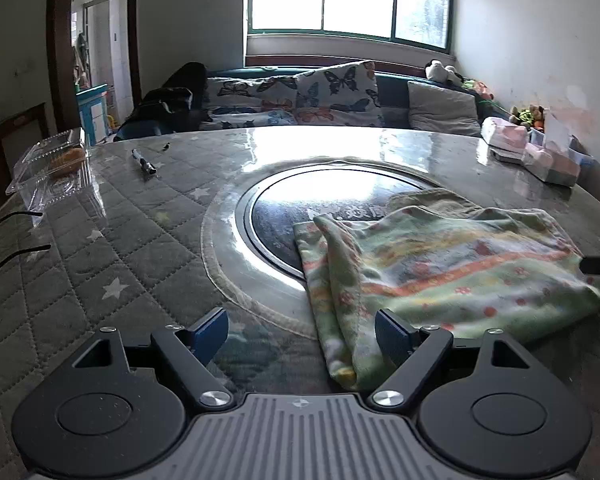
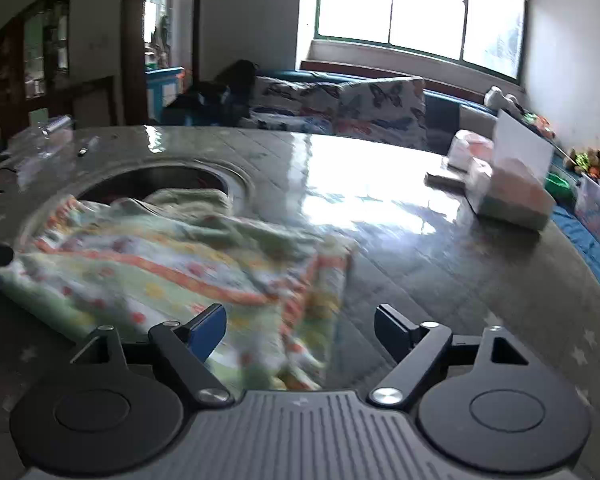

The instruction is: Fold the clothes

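Note:
A green cloth (image 1: 440,264) with orange stripes and small flower prints lies folded and rumpled on the grey quilted table (image 1: 120,240), partly over the round inset plate (image 1: 268,216). My left gripper (image 1: 302,336) is open at the cloth's near left corner; a fold of the cloth lies by its right finger (image 1: 392,336), and the pads do not press on it. In the right wrist view the same cloth (image 2: 160,264) spreads to the left. My right gripper (image 2: 300,332) is open over the cloth's near right corner, which lies loose between the fingers.
A clear plastic box (image 1: 56,168) and a pen (image 1: 144,162) lie at the table's far left. Tissue packs (image 2: 508,192) and a white card stand at the far right. A sofa with butterfly cushions (image 1: 300,100) runs behind the table.

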### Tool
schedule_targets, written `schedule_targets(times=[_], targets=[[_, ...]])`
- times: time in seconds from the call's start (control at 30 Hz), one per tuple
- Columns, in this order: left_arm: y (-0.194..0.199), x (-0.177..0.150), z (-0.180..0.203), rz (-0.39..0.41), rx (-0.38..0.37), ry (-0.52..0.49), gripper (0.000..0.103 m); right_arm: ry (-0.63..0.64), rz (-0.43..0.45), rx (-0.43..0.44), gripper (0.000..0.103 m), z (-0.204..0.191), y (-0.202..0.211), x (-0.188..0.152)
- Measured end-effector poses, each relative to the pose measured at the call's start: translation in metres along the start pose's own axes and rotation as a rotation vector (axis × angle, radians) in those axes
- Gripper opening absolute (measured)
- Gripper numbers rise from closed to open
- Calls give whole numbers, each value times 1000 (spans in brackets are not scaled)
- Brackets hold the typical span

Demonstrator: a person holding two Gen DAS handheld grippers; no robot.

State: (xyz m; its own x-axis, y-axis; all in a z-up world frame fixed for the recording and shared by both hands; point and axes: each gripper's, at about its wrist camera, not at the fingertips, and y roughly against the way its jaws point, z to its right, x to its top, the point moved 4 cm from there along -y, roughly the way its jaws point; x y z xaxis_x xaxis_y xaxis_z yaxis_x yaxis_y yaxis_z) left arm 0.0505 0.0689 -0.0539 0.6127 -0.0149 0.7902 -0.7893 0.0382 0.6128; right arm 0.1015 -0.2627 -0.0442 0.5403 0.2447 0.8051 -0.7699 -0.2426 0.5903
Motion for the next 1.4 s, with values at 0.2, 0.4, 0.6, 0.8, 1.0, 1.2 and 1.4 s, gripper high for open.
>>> schedule_targets(times=[0.2,0.4,0.6,0.8,1.0,1.2,1.4], targets=[[-2,0,-3,-13,19,10,83,55,22,78,86,-28,-3,12],[-6,16,1,7,11,16,83,100,-3,129,86,-51,-16,12],[-29,38,4,12,41,9,83,111,-16,135,87,-50,-19,13],[-56,55,0,4,77,-3,83,91,-14,139,83,-35,-32,31],[-76,54,-7,-36,106,-15,83,19,-59,194,72,-20,-61,42],[-84,50,-10,-49,121,-25,85,-18,-88,203,70,-8,-80,39],[-84,51,-12,-44,127,-24,85,28,-79,182,71,-15,-71,43]])
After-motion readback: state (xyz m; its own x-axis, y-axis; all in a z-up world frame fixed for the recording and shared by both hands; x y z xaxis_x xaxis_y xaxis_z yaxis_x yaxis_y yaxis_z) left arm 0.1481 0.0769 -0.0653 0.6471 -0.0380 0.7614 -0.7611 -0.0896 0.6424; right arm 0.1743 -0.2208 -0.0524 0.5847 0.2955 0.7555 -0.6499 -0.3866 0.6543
